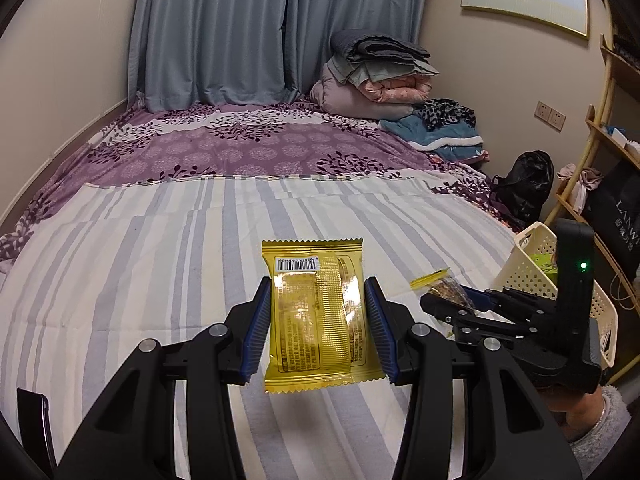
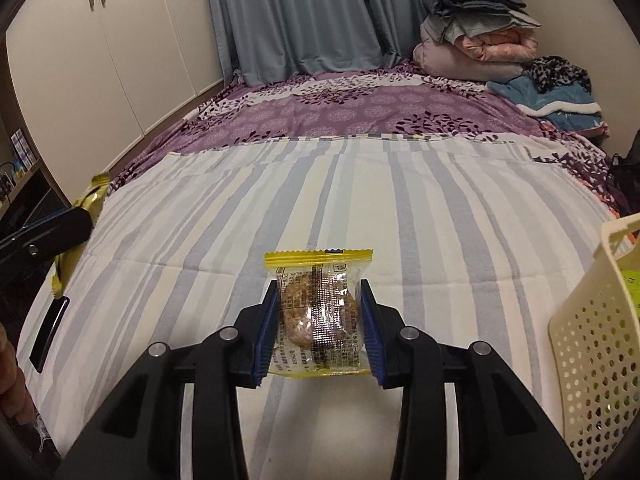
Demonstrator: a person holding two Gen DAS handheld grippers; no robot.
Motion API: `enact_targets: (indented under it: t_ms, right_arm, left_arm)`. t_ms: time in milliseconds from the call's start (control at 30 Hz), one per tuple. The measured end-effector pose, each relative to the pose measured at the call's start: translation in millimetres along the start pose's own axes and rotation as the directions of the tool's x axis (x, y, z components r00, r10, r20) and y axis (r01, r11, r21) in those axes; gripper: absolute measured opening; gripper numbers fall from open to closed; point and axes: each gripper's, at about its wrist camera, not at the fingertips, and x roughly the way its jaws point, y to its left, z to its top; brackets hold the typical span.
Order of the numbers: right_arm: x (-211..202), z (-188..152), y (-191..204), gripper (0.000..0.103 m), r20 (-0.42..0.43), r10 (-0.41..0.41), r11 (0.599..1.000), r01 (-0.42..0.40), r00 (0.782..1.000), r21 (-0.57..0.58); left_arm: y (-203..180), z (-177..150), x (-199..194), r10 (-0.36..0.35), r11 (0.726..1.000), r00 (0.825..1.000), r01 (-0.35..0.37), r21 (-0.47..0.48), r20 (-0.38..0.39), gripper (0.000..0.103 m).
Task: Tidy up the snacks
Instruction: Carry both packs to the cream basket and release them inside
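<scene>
My left gripper [image 1: 318, 296] is shut on a gold foil snack packet [image 1: 318, 312] and holds it above the striped blanket [image 1: 160, 260]. My right gripper [image 2: 319, 300] is shut on a clear snack packet with yellow edges [image 2: 320, 312] showing a brown biscuit inside. The right gripper also shows in the left wrist view [image 1: 460, 300], to the right, next to a cream perforated basket [image 1: 532, 268]. The basket stands at the right edge of the right wrist view [image 2: 592, 340], with something green inside. The left gripper and its gold packet [image 2: 90, 196] show at the far left of the right wrist view.
A purple floral bedspread [image 1: 240, 148] covers the far bed. Folded bedding [image 1: 376, 76] and clothes are stacked at the far right corner. A black bag [image 1: 524, 184] and a wooden shelf [image 1: 600, 128] stand right of the bed. A dark phone [image 2: 50, 332] lies at the blanket's left edge.
</scene>
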Motion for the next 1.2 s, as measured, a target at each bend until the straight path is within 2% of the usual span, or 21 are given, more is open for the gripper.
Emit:
enact_targets:
  t_ms: [333, 700, 1033, 1200]
  right_arm:
    - [-78.4, -13.6, -55.4, 0.038, 0.125, -0.066, 0.994, 0.054, 0.990, 0.096]
    - [-150.9, -44.2, -124.0, 0.038, 0.197, -0.230, 0.962, 0.192, 0.953, 0.194]
    - [-189.5, -78.6, -184.6, 0.038, 0.182, -0.378, 0.895, 0.308, 0.908, 0.321]
    - [-194.2, -92.3, -203.9, 0.038, 0.159, -0.406, 0.871, 0.327, 0.900, 0.367]
  left_arm:
    - [-45.3, 5.8, -2.9, -0.058, 0.995, 0.998, 0.057, 0.076, 0.005, 0.047]
    - [-97.1, 8.2, 7.0, -0.126, 0.980, 0.992, 0.127, 0.153, -0.016, 0.047]
    - [-138.0, 9.0, 17.9, -0.185, 0.960, 0.982, 0.190, 0.205, -0.045, 0.047]
    - [-159.3, 8.5, 21.5, -0.208, 0.947, 0.976, 0.216, 0.240, -0.058, 0.047]
